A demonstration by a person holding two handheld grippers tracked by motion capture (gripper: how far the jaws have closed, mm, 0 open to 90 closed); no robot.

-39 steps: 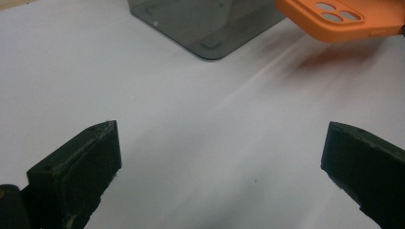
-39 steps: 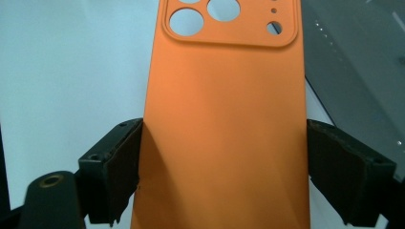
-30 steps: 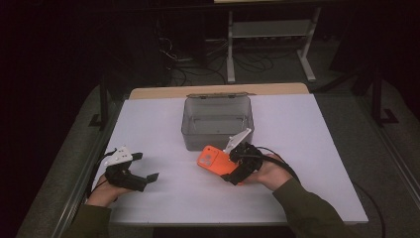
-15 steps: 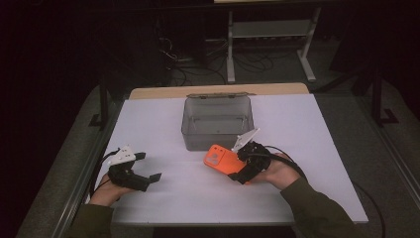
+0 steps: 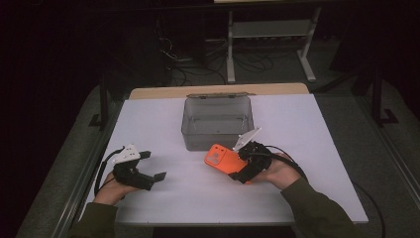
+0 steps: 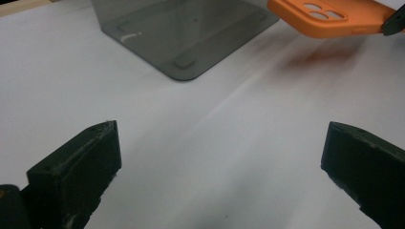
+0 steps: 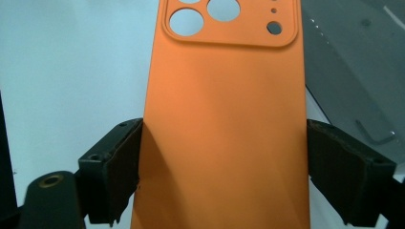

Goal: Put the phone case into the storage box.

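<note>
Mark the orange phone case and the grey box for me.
orange phone case [image 7: 224,124]: right gripper view, middle of its back.
grey box [image 5: 217,140]: high view, its near wall.

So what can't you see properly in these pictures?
- Orange phone case: its lower end runs off the bottom edge of the right gripper view, between the right tongs.
- Case again, left gripper view: its far end is cut off at the top right corner.
- Grey box: whether anything lies inside is too small and dim to tell in the high view.
- Left tongs: both tips run off the bottom edge.
</note>
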